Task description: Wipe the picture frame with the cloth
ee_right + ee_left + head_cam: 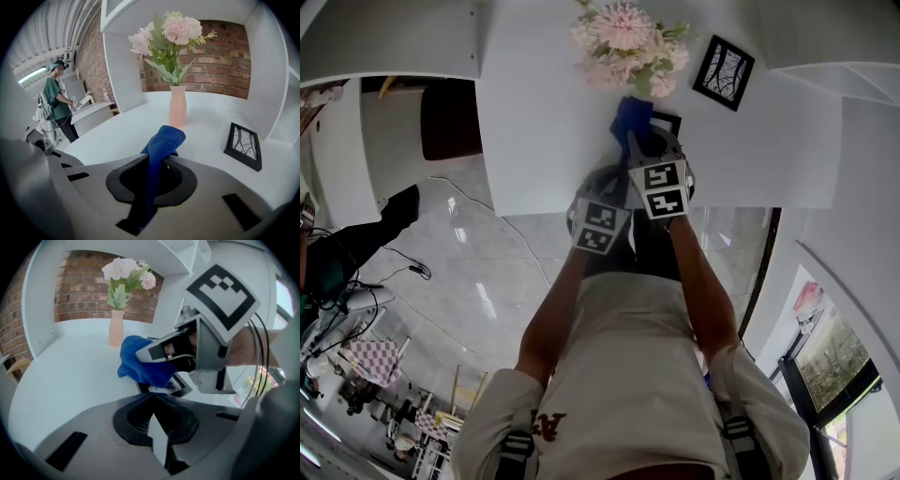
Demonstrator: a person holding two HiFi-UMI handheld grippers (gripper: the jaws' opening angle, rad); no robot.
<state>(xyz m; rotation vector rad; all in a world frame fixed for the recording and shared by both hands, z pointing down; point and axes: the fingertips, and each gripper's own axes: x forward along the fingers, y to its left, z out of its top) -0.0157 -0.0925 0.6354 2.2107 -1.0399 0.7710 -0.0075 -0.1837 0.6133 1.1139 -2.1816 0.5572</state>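
Right hand-held gripper (152, 180): clenched on the blue cloth (164, 140), which runs up between its jaws and folds over at the top. In the left gripper view this hand-held gripper (145, 355) reaches in from the right with the cloth bunched at its tip.

Cloth (140, 364): pressed down on the picture frame (174, 386), covering its far side. From the head view the cloth (633, 117) sits just below the flowers.

Picture frame: lies on the white desk (70, 376) in front of the vase, dark-bordered. Only its near corner shows from under the cloth. From above, a dark edge of it (668, 121) shows at the cloth's right.

Left hand-held gripper (157, 427): jaws drawn together, nothing that I can see held in them. It hangs at the desk's near edge, apart from the frame. In the head view it (607, 187) is beside and just behind the right one (639, 141).

Second frame (243, 145): stands tilted at the right of the desk, well apart from the cloth, also seen from above (724, 72).

Vase (177, 107): pale pink, upright behind the cloth, holding pink and white flowers (171, 33).

Desk (126, 136): white, with a brick wall (220, 65) behind it.

Background: a person in green (56, 105) stands far off to the left.
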